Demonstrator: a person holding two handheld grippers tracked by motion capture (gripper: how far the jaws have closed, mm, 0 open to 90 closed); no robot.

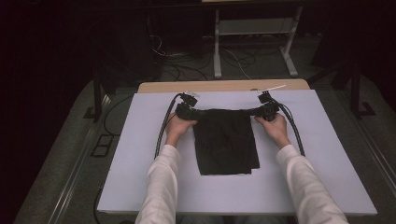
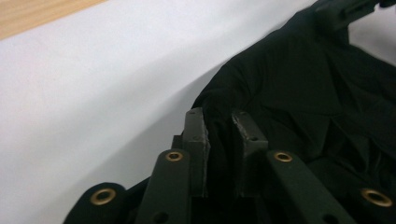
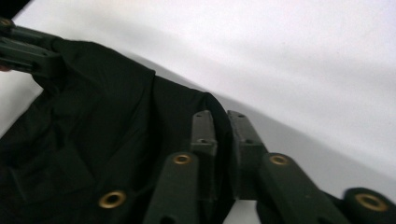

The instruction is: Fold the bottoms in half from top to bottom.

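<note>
A black folded cloth [image 1: 226, 140] lies flat on the white mat [image 1: 140, 163], its far edge stretched between my two grippers. My left gripper [image 1: 198, 113] is at the cloth's far left corner and my right gripper [image 1: 254, 112] at its far right corner. In the left gripper view the jaws [image 2: 219, 114] stand slightly apart with the cloth's [image 2: 289, 93] corner lying loose in the gap. In the right gripper view the jaws [image 3: 219, 114] also show a narrow gap around the cloth's [image 3: 102, 102] folded edge. Each view shows the other gripper [image 2: 345, 9] [image 3: 23, 49] at the far corner.
The white mat covers a wooden table whose bare edge [image 1: 224, 86] shows at the back. Cables trail from both grippers along the mat. Beyond the table stand a metal frame [image 1: 254, 28] and loose cables on the floor.
</note>
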